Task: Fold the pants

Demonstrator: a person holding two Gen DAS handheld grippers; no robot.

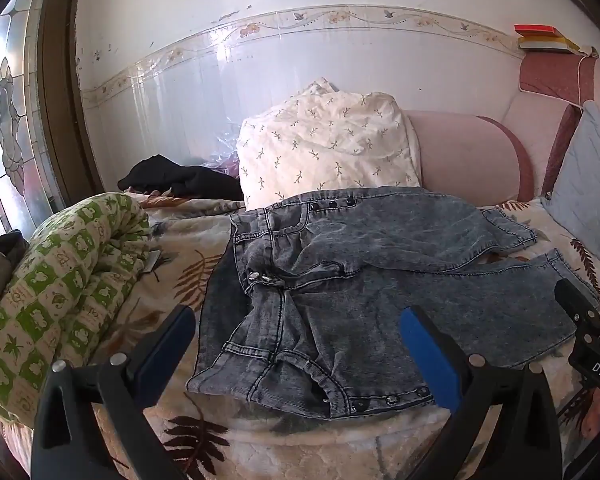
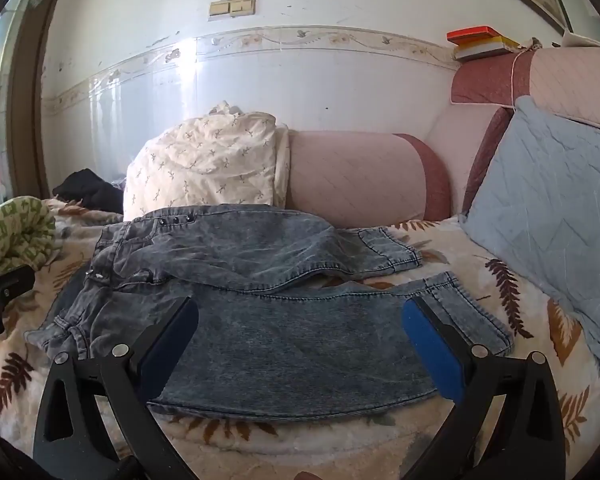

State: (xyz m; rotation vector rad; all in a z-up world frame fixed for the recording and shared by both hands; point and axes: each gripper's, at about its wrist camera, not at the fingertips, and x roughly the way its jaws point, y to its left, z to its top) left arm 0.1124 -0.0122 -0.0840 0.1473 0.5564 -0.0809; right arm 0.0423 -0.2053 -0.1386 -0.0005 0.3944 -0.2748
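Observation:
Grey-blue acid-washed denim pants (image 1: 380, 272) lie spread flat on the leaf-print bedspread (image 1: 188, 272), waistband to the left, both legs running right. They also show in the right wrist view (image 2: 284, 320). My left gripper (image 1: 296, 320) is open and empty, hovering above the near waistband and pocket. My right gripper (image 2: 300, 312) is open and empty, above the near leg. The right gripper's fingers also show at the right edge of the left wrist view (image 1: 580, 308).
A rolled green-and-white quilt (image 1: 60, 288) lies at the left. A floral pillow (image 1: 324, 148) and pink bolster (image 1: 468, 156) stand behind the pants. A blue quilted cushion (image 2: 548, 220) leans at the right. Dark clothing (image 1: 180, 178) lies far left by the wall.

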